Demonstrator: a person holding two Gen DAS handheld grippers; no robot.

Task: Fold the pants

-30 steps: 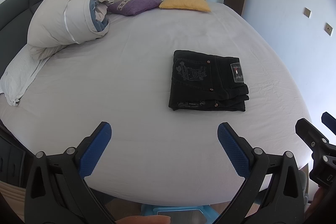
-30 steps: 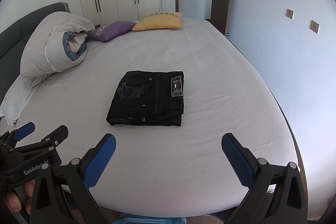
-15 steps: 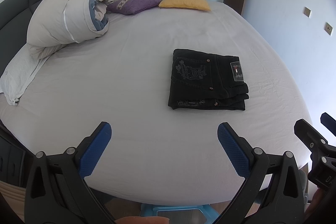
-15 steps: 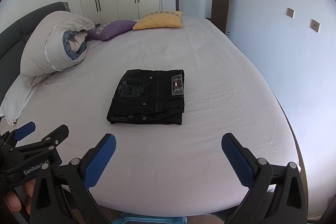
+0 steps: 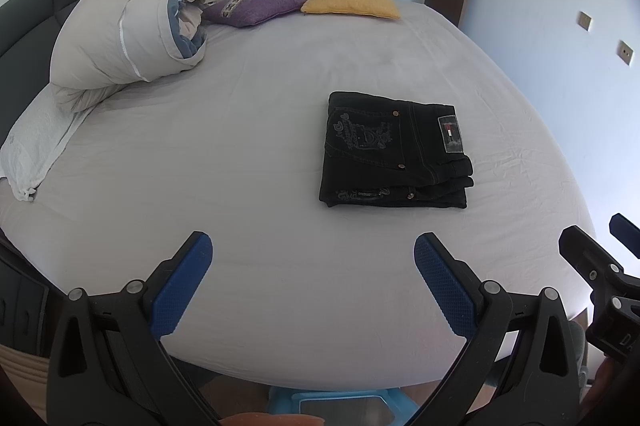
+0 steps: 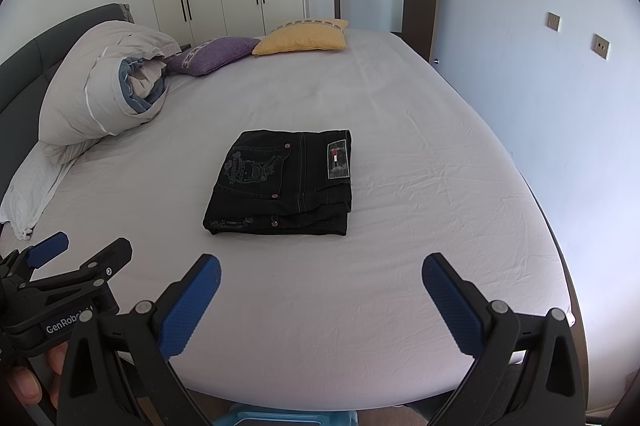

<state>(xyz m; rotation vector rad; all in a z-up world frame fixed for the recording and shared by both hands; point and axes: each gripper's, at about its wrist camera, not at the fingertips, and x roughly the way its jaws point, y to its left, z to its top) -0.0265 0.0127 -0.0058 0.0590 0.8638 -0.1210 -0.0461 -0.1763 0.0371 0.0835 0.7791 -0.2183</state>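
Observation:
Black jeans (image 5: pixel 394 150) lie folded into a compact stack on the white bed, back pocket and label on top; they also show in the right wrist view (image 6: pixel 284 182). My left gripper (image 5: pixel 312 246) is open and empty, held back over the near edge of the bed, left of the pants. My right gripper (image 6: pixel 320 266) is open and empty, in front of the pants and apart from them. Each gripper shows at the edge of the other's view, the right one (image 5: pixel 600 266) and the left one (image 6: pixel 68 266).
The bed sheet (image 5: pixel 240 154) spreads wide around the pants. A rolled duvet (image 5: pixel 128 42) and a white towel (image 5: pixel 32 150) lie at the left. Purple (image 5: pixel 256 6) and yellow (image 5: pixel 352 0) pillows sit at the far end. A blue stool (image 5: pixel 340 406) stands below the near edge.
Both grippers stay open and nearly still. The view has shifted very slightly; the folded pants have not moved.

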